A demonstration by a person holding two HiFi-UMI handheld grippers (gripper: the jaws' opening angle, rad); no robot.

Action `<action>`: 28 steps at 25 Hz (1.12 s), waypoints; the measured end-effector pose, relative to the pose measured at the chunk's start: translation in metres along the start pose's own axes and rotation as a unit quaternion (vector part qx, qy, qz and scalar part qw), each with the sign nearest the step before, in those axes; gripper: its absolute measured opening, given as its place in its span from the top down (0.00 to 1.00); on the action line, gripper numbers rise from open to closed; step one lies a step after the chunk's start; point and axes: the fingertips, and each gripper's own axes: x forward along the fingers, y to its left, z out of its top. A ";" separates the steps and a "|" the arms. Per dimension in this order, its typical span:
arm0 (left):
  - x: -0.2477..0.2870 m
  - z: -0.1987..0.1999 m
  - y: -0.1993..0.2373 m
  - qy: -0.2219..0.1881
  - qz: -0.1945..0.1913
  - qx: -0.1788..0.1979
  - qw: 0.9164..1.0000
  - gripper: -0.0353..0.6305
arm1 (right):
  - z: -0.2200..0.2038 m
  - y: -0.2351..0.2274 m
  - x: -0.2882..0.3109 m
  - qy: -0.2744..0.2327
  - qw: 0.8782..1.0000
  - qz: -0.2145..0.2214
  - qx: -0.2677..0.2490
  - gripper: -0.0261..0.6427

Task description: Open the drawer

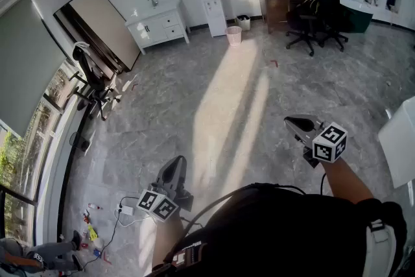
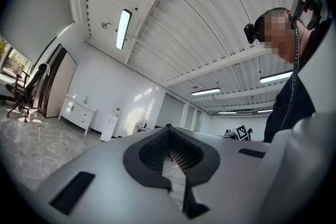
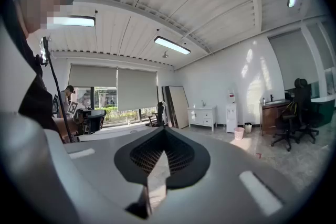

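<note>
Drawer fronts sit on the white cabinet (image 1: pixel 159 24) against the far wall. Its long axis runs along that wall, so I judge any drawer there pulls out toward the room. From where I'm driving, the cabinet lies ahead and to the left across the floor (image 1: pixel 227 107), well apart from both tools. The left tool (image 1: pixel 176 161) is on the cabinet's side and looks the nearer one. The right tool (image 1: pixel 296 121) is off to the right, more in line with the office chair (image 1: pixel 303 17). Both tools are closed with nothing between the jaws.

The head view gives me the whole gap to cover. The right gripper view shows the cabinet front beside the water dispenser (image 3: pixel 231 115), though too small to pick out a handle. The left gripper view tilts up at the ceiling and catches the cabinet only small at its left side.
</note>
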 end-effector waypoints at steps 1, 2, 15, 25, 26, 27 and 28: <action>0.002 0.002 -0.001 0.000 0.000 0.000 1.000 0.95 | 0.003 -0.002 0.000 -0.001 1.000 0.001 0.000 0.96; 0.004 0.003 -0.001 0.000 0.000 0.000 1.000 0.95 | 0.006 -0.003 0.000 -0.001 1.000 0.001 0.000 0.96; 0.000 0.006 -0.003 -0.006 -0.004 0.000 1.000 0.95 | 0.006 0.001 0.000 0.000 1.000 0.007 -0.009 0.96; 0.012 0.005 -0.013 0.000 -0.010 0.001 1.000 0.95 | 0.009 -0.009 -0.008 -0.001 1.000 0.006 0.002 0.96; 0.014 0.006 -0.014 0.001 -0.010 0.001 1.000 0.95 | 0.011 -0.011 -0.010 -0.001 1.000 0.006 0.001 0.96; 0.017 0.006 -0.016 0.001 -0.011 0.001 1.000 0.95 | 0.012 -0.012 -0.011 -0.002 1.000 0.006 0.000 0.96; 0.018 0.007 -0.017 0.002 -0.010 0.001 1.000 0.95 | 0.013 -0.014 -0.012 -0.003 1.000 0.006 0.001 0.96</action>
